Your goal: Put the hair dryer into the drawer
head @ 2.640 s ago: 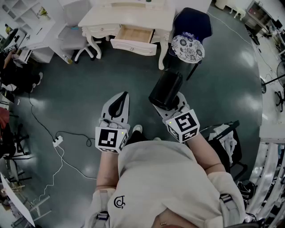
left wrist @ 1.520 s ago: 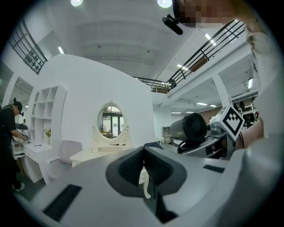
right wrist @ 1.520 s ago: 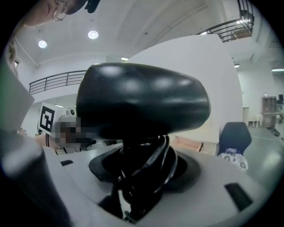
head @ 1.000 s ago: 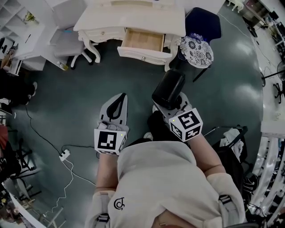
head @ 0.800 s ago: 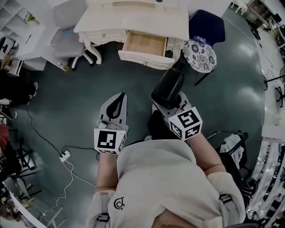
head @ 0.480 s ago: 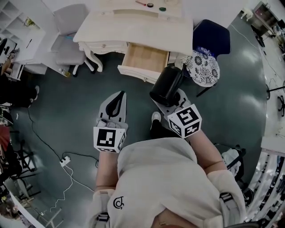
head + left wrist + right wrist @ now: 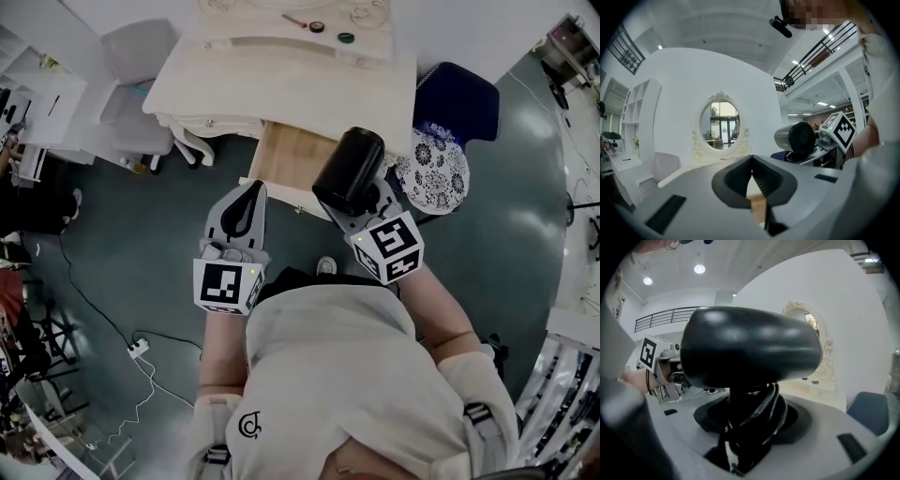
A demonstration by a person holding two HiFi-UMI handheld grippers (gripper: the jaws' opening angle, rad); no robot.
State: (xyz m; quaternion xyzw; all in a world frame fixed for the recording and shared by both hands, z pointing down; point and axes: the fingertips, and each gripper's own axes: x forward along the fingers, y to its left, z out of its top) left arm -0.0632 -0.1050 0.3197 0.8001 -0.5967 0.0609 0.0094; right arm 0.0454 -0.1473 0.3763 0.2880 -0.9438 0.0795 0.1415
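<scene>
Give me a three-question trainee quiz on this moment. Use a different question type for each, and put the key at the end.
1. True or false: the left claw is shut with nothing held in it.
2. Multiple choice: what is the right claw gripping?
A. a white cup
B. the handle of a black hair dryer, with its cord wound around it
C. a hairbrush
3. Fill in the blank: the drawer of the white table in front of the person is ____ (open or closed).

Key: 1 true; 2 B; 3 open.
</scene>
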